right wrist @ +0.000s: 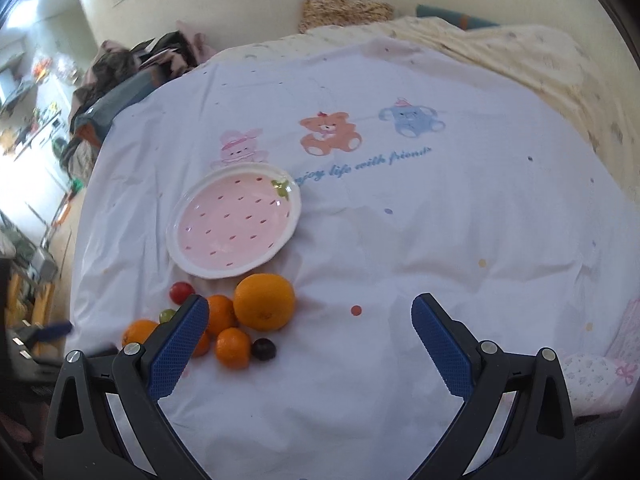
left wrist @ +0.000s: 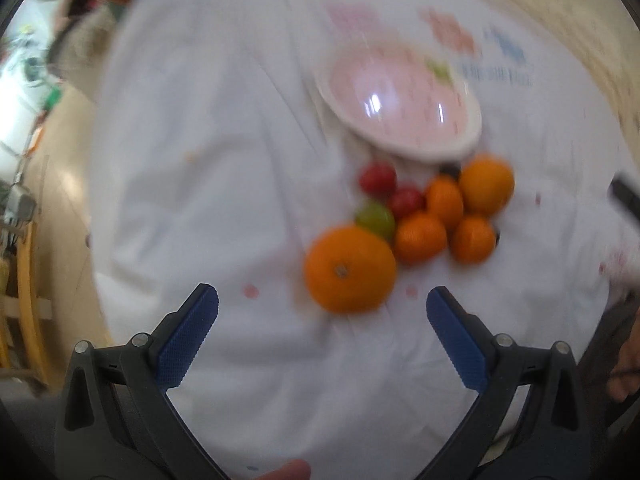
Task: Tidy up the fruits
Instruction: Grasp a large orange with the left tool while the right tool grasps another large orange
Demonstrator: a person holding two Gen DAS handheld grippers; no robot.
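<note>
The fruits lay in a small heap on the white bedsheet [right wrist: 400, 240], just beside the pink strawberry plate [right wrist: 236, 220], which held nothing. I saw a big orange [left wrist: 350, 270] nearest my left hand-held gripper [left wrist: 322, 302]. Both it and the right hand-held gripper [right wrist: 310, 310] were spread wide, holding nothing.

The right claw [right wrist: 310, 318] hangs over the white bedsheet [right wrist: 400, 240], its blue-padded jaws spread wide with nothing between them. Ahead and to its left lies the pink strawberry plate [right wrist: 236, 220], bare. Between plate and left jaw sits the fruit cluster: a large orange [right wrist: 264, 296], small tangerines [right wrist: 233, 347], a red tomato [right wrist: 181, 291], a green one [right wrist: 167, 315], a dark grape [right wrist: 263, 349]. The left jaw's pad partly hides one tangerine.
</note>
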